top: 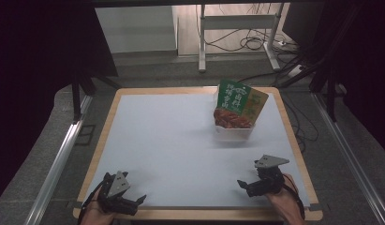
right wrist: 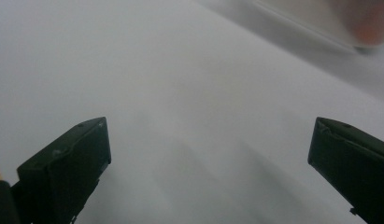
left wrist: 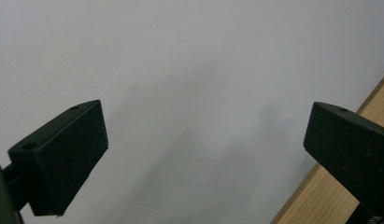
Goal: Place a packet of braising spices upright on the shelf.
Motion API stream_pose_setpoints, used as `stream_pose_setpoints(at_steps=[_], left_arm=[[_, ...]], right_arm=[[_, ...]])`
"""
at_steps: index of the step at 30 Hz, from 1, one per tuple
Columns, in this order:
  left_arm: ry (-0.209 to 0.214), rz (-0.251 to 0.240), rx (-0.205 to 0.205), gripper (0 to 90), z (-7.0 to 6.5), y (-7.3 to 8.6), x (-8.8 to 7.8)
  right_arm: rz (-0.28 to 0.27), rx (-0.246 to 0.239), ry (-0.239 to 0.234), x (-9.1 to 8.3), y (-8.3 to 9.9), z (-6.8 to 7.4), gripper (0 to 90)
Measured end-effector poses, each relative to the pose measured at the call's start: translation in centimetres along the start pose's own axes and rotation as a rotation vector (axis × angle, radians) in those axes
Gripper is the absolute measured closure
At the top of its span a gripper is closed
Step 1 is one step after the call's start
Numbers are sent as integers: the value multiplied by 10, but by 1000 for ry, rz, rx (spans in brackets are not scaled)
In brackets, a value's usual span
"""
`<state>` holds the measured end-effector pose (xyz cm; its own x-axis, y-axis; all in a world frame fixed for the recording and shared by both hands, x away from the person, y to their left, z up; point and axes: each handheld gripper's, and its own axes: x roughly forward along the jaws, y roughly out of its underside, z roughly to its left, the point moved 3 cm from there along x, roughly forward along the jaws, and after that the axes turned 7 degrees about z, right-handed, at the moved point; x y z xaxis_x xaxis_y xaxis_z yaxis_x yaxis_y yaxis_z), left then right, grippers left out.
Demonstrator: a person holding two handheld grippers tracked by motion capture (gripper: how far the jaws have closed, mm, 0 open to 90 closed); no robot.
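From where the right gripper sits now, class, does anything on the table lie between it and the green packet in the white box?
Nothing visible does. The right gripper is open near the table's front edge, and bare table runs from it to the green packet leaning in the white box.

A green-and-red printed food pouch (top: 237, 107) is standing in a white rectangular tray (top: 233, 132) sitting far right on the white-topped wooden surface (top: 171, 140), well beyond both claws.
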<state>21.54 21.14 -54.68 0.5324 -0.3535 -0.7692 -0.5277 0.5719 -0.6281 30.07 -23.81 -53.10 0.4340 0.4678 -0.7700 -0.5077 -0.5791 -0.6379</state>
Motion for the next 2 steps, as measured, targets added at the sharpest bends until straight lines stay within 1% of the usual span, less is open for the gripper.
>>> stream_pose_setpoints(at_steps=[2], left_arm=[[0,2,1,0,0,0,0]], right_arm=[[-2,-3,0,0,0,0,0]])
